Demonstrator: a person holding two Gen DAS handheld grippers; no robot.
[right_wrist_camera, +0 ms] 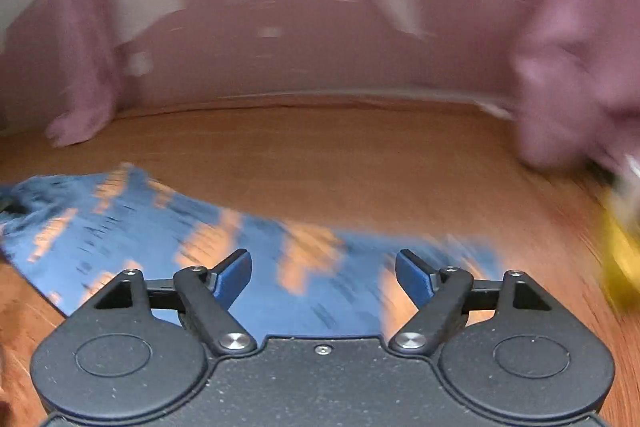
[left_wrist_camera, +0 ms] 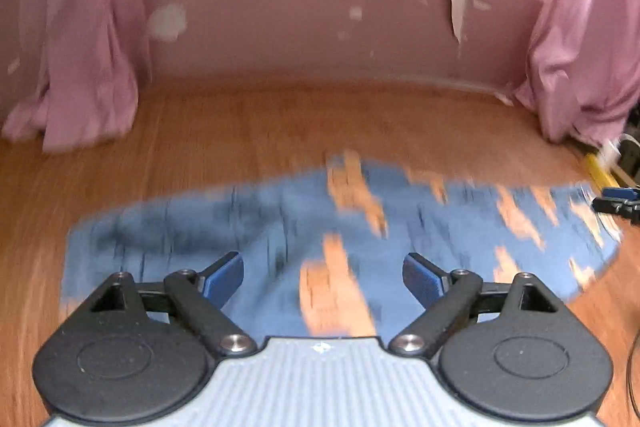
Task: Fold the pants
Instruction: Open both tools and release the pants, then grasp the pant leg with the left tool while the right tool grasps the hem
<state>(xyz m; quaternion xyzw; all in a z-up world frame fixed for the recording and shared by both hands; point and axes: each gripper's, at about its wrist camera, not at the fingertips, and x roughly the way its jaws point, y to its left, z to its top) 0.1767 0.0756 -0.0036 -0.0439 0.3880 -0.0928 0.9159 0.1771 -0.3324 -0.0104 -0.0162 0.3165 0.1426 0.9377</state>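
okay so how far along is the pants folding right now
Early, as far as the blurred frames show. Done: the blue pants with orange patches lie spread on the wooden table; how many folds they already have is unclear. In hand: nothing; the left gripper and right gripper hover over the cloth with jaws open. Left: grasp an edge and fold.

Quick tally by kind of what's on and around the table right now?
Pants: 1, blue with orange patches, lying on the wooden table
Pink curtains: 2, one on each side
Hand-held grippers: 2, left and right, both open
Yellow object: 1, too blurred to identify
Total: 6
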